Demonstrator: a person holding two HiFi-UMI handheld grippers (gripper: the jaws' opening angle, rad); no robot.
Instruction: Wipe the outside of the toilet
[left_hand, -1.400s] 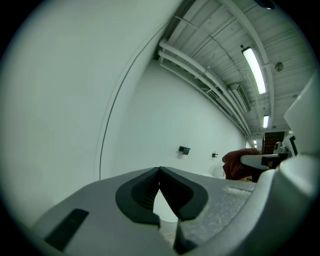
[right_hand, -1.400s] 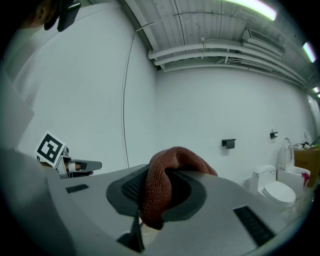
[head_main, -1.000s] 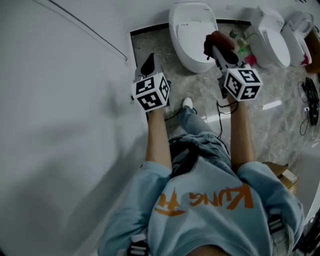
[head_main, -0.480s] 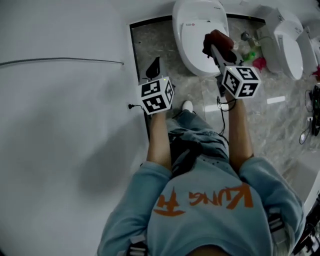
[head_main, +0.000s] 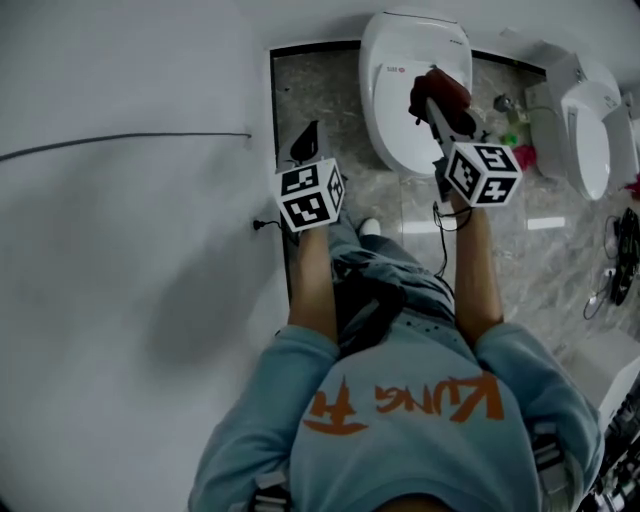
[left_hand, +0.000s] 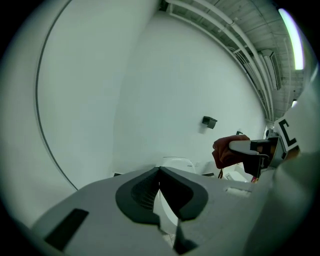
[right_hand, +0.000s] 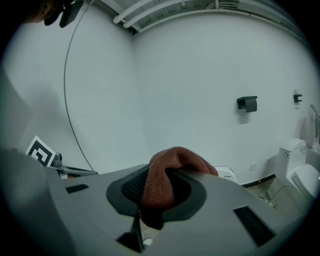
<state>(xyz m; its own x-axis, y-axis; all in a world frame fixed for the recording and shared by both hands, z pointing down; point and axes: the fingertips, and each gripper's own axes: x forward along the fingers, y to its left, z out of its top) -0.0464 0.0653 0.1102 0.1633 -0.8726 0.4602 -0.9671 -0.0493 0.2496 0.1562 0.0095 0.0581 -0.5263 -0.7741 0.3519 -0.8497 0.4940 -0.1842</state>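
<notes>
Cloth (right_hand: 167, 182) fills the right gripper (head_main: 437, 108): its 2 jaws are clamped on the reddish-brown fold, which bulges out above the fingertips. The left gripper (head_main: 304, 142) has its 2 jaws pressed together on nothing, and it hangs over the floor (head_main: 320, 85) close to the wall (head_main: 120, 250). Just ahead of and below the right fingertips lies the toilet (head_main: 392, 118), lid down, its long axis running straight away from the jaws. The cloth overlaps its right half in the head view, though contact cannot be judged. From the left fingertips the toilet sits ahead and to the right, farther off. The right gripper is the nearer, and the wipe likely calls for lowering the cloth onto the shell.
</notes>
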